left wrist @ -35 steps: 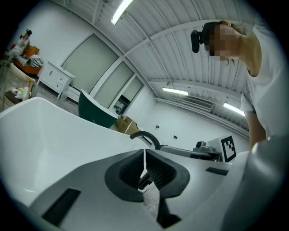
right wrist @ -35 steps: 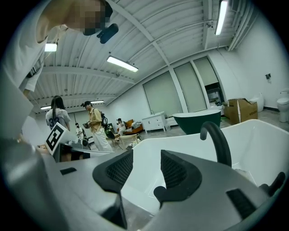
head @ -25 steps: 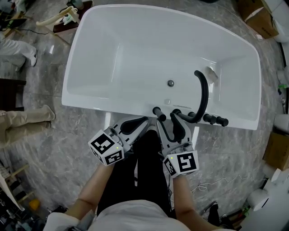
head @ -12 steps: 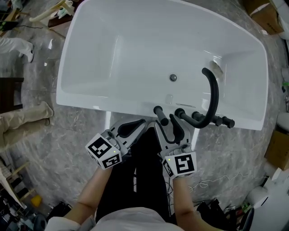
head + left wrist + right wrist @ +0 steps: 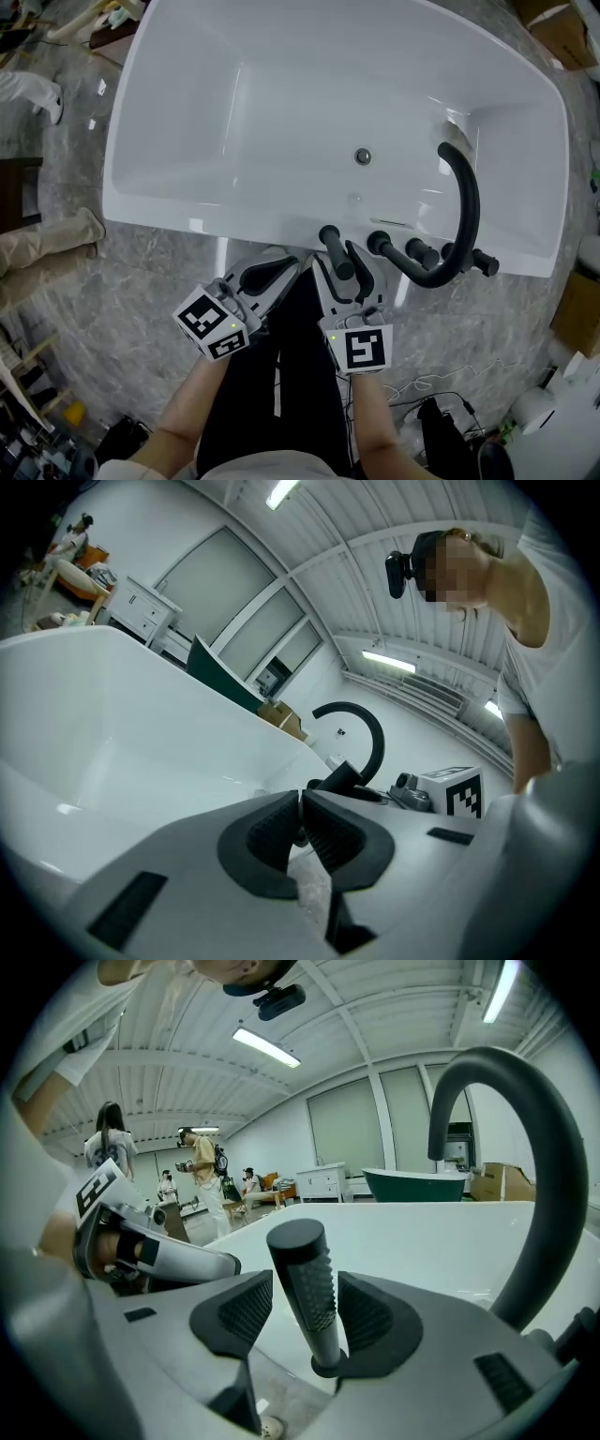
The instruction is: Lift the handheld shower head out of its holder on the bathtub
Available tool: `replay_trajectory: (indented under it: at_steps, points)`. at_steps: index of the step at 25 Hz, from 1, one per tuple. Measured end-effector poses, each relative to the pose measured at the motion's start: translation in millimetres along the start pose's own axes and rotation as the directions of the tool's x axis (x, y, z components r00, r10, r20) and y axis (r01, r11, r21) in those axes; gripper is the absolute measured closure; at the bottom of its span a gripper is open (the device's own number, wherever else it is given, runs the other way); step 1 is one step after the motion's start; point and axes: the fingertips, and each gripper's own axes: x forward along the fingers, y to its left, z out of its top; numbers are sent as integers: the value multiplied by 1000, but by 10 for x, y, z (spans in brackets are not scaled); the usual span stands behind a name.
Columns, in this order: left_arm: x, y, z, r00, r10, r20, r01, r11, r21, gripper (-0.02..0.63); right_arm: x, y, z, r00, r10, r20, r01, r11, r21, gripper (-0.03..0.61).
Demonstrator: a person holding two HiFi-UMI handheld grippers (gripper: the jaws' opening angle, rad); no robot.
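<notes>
The handheld shower head (image 5: 333, 250) is a black ribbed stick that stands upright in its holder on the near rim of the white bathtub (image 5: 187, 202). My right gripper (image 5: 339, 268) is open, and its jaws have just been opening. In the right gripper view the shower head (image 5: 302, 1251) stands between the two pads of the right gripper (image 5: 305, 1288), with a gap on each side. My left gripper (image 5: 272, 274) hangs just left of it, below the rim. In the left gripper view the left gripper (image 5: 302, 822) is shut on nothing, and the shower head's top (image 5: 335, 778) shows beyond it.
A curved black spout (image 5: 466, 211) and black tap knobs (image 5: 419, 251) stand on the rim right of the shower head. The drain (image 5: 363, 157) lies in the tub floor. A person's legs (image 5: 47, 248) are at the left, and cables (image 5: 441, 394) lie on the marble floor.
Both grippers have sunk lower in front of the tub rim. The right gripper has shifted left, so the shower head now stands between its jaws.
</notes>
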Motion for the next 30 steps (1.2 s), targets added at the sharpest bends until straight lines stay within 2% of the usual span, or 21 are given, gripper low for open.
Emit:
replay_trajectory:
  at_steps: [9, 12, 14, 15, 25, 30]
  points:
    - [54, 195, -254, 1000, 26, -1, -26, 998, -51, 594, 257, -97, -253, 999, -39, -18, 40, 997, 59, 377]
    - [70, 236, -256, 999, 34, 4, -34, 998, -60, 594, 322, -138, -310, 997, -65, -36, 66, 997, 35, 382]
    - [71, 254, -238, 999, 39, 9, -38, 997, -64, 594, 342, -165, -314, 996, -83, -45, 82, 997, -6, 437]
    - [69, 257, -229, 999, 40, 10, -40, 997, -65, 594, 347, -165, -312, 995, -79, -53, 78, 997, -29, 443]
    - [74, 223, -140, 999, 43, 18, -42, 998, -54, 594, 347, -149, -322, 994, -70, -85, 65, 996, -58, 448]
    - [59, 182, -103, 999, 42, 23, -41, 998, -48, 594, 320, -149, -262, 995, -76, -70, 73, 996, -46, 448]
